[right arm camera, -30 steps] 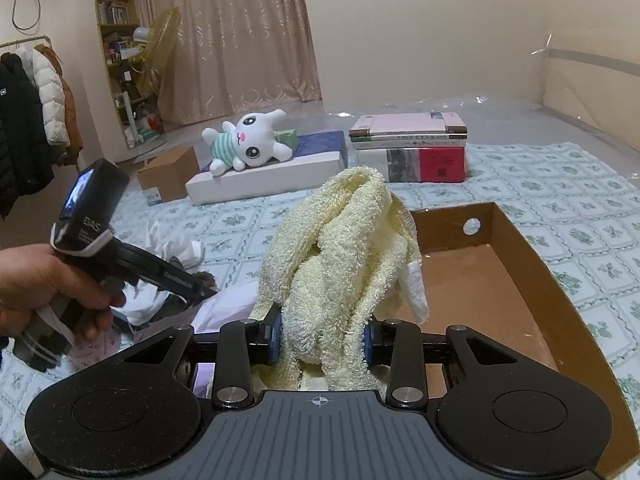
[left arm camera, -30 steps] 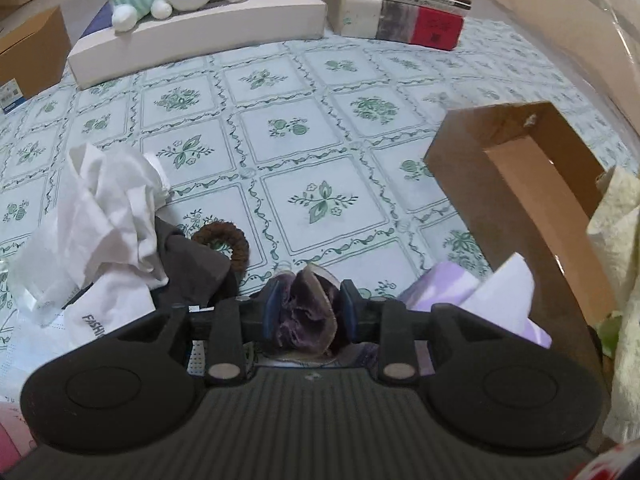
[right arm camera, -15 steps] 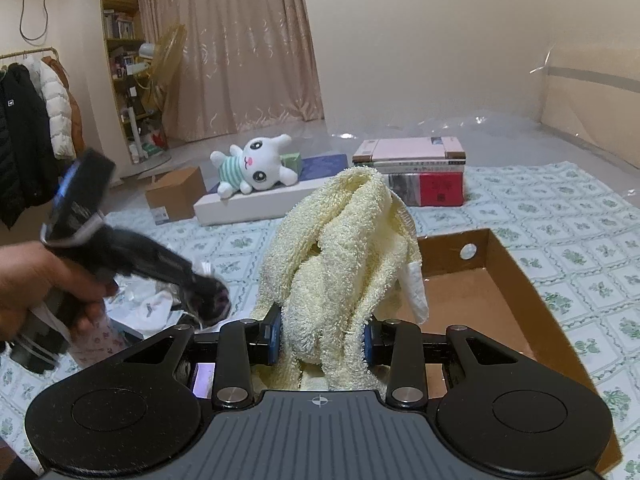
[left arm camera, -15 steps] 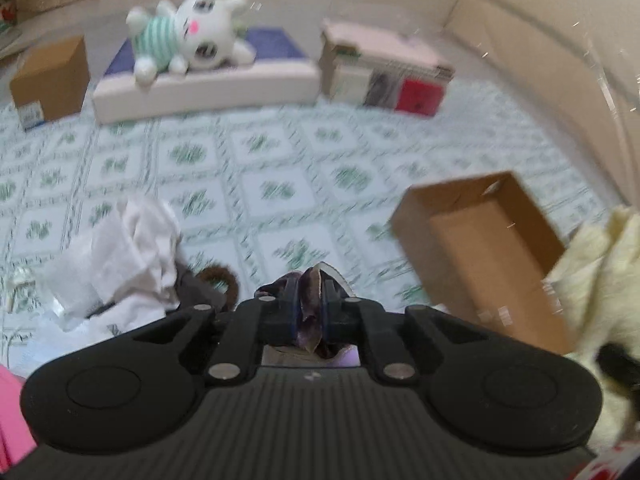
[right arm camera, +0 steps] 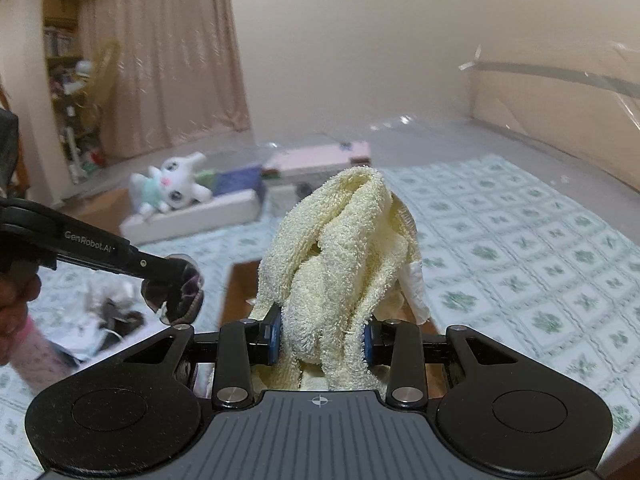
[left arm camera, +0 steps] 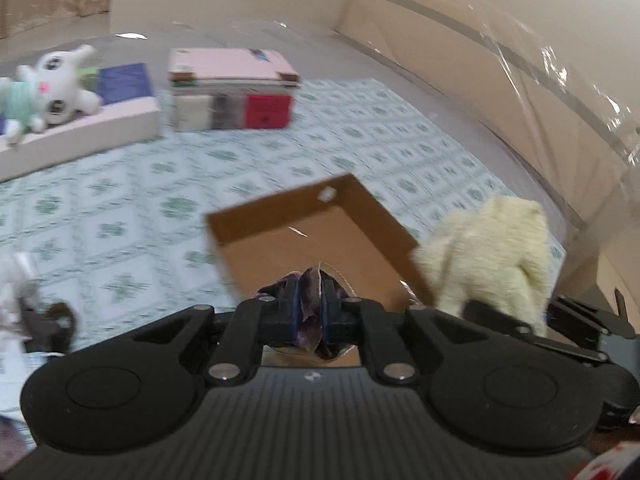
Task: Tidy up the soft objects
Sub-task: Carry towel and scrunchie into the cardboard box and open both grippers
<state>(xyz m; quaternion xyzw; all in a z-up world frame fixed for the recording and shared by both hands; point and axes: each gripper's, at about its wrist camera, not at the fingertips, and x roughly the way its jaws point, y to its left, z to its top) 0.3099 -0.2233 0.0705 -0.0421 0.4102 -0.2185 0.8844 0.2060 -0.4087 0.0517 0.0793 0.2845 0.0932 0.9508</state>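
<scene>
My left gripper (left arm camera: 308, 312) is shut on a dark purple scrunchie (left arm camera: 310, 292) and holds it in the air over the near end of the open cardboard box (left arm camera: 280, 216). It shows in the right wrist view (right arm camera: 176, 284) too, left of the towel. My right gripper (right arm camera: 322, 338) is shut on a bunched pale yellow towel (right arm camera: 340, 248), held above the box (right arm camera: 240, 288). The towel also shows in the left wrist view (left arm camera: 492, 252), at the box's right side.
A pile of white and dark clothes (right arm camera: 108, 316) lies on the patterned mat at the left. A plush rabbit (left arm camera: 44, 84) lies on a white cushion (left arm camera: 80, 136) at the back, beside a stack of books (left arm camera: 232, 88).
My left gripper has lifted the scrunchie off the clothes pile and swung right, over the box. My right gripper has kept hold of the towel and risen a little.
</scene>
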